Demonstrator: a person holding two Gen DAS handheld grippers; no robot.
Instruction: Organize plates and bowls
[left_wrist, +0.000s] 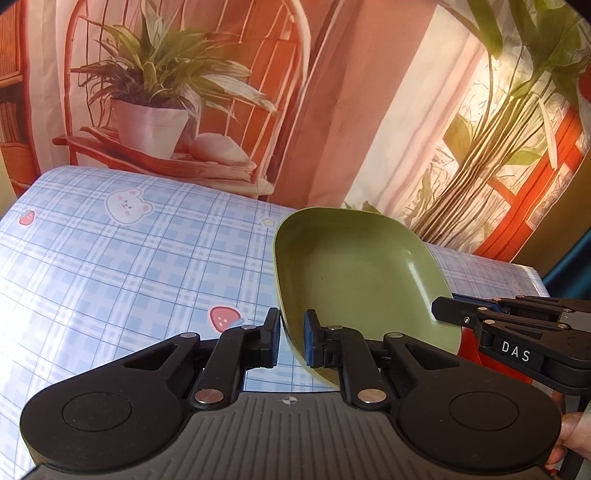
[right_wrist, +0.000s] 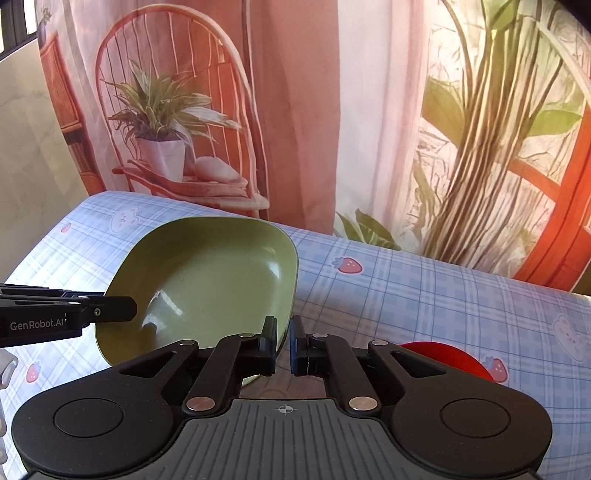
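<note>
Bowl: green bowl (left_wrist: 354, 273), matte, rounded-square (tilted off the cloth).
Left gripper (left_wrist: 291, 341): clamped on its rim.
Right gripper (right_wrist: 282, 345): clamped on the opposite rim.
Tablecloth (left_wrist: 110, 266): glossy blue plaid.

"DAS" marks the right gripper (left_wrist: 443, 314); "GenRobot.AI" marks the left gripper (right_wrist: 125, 310).

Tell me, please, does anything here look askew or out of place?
Yes: the green dish is tilted, not flat on the checked tablecloth; the left gripper and right gripper each pinch an opposite rim. Nothing looks spilled or damaged.
</note>
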